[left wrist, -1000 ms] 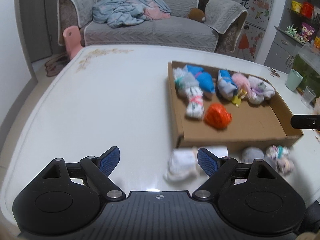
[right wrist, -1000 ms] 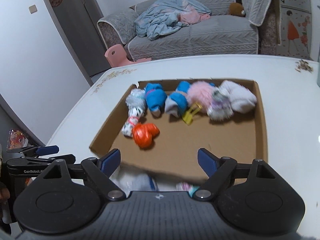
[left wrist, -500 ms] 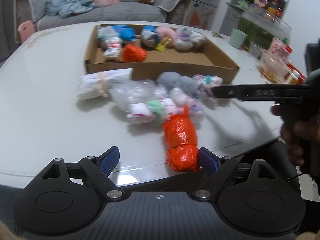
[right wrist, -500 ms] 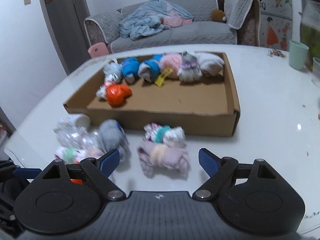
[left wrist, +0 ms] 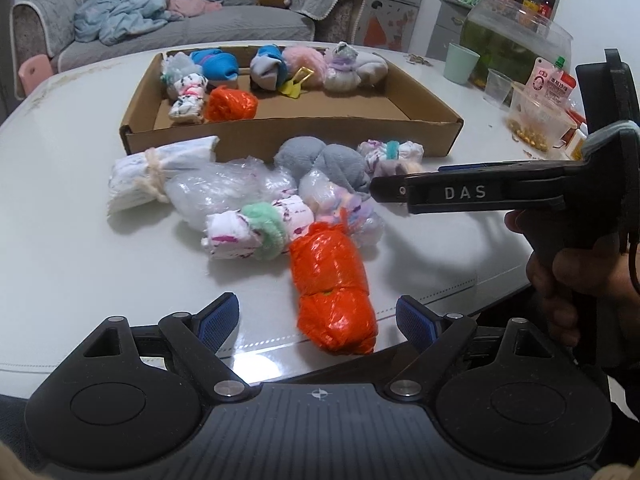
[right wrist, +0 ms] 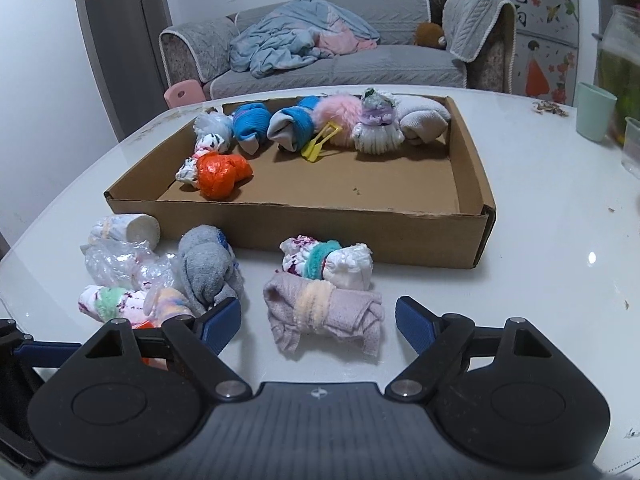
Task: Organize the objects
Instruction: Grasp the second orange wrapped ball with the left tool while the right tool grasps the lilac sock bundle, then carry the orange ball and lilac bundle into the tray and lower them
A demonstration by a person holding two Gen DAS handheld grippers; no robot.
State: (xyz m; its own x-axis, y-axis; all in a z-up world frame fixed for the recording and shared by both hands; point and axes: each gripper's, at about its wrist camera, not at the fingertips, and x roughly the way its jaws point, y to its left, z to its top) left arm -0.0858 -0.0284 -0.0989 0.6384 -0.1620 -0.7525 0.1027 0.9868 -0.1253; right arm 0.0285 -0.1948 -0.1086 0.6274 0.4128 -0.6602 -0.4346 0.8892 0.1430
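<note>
both grippers' fingers spread wide, gripping nothing: left gripper over orange bundle, right gripper over mauve cloth roll.

Left wrist view sits low at the near table edge, angled down, close over the orange bundle, facing the cardboard tray and sofa. Right wrist view looks likewise from further right, close to a mauve bundle. Both share tray, loose bundles and sofa.
</note>
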